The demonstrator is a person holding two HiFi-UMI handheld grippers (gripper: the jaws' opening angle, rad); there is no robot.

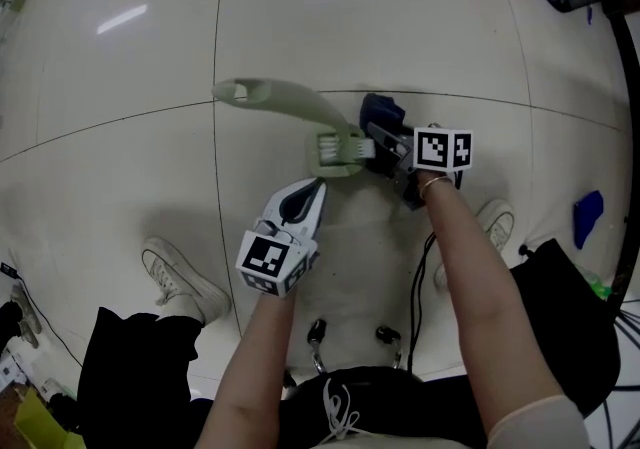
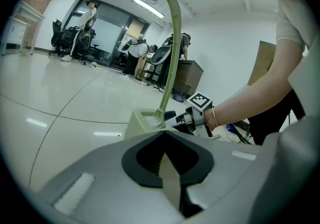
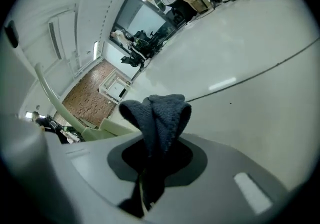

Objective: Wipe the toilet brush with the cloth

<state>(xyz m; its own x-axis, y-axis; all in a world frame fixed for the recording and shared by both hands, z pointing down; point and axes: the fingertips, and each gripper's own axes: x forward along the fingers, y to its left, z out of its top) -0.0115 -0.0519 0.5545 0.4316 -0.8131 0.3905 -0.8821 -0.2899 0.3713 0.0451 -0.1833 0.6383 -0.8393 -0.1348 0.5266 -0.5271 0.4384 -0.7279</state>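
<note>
Forearms (image 1: 480, 277) of the person are reaching down and forward from the bottom of the head view, each ending in a gripper.

Glossy white tiled floor (image 1: 120, 37) is filling the rest of the view, with thin dark seams and ceiling lights reflecting in it.

Pale-green toilet brush (image 1: 300, 107) is standing on the floor at the centre. Its long handle is rising toward the head camera and leaning to the person's left. Its white bristles (image 1: 330, 149) are sitting in a blocky green foot (image 1: 345, 171).

Left gripper (image 1: 316, 187) is pointing at the near side of that foot, tips close against it; whether they are touching cannot be told. In the left gripper view the jaws are lying clenched together, with only a pale sliver showing along the seam and nothing identifiable between them.

Right gripper (image 1: 378, 142) is coming in from the person's right, level with the bristles. Its jaws are grasping a dark blue cloth (image 3: 159, 113), which is bunching out past the tips in folds. The cloth is sitting just beside the brush head; contact is not clear.

White sneakers (image 1: 180, 282) are resting on the floor, one on either side of the arms.

Black cable (image 1: 415, 277) is trailing down from the right gripper.

Thin bracelet (image 1: 432, 184) is circling the right wrist.
</note>
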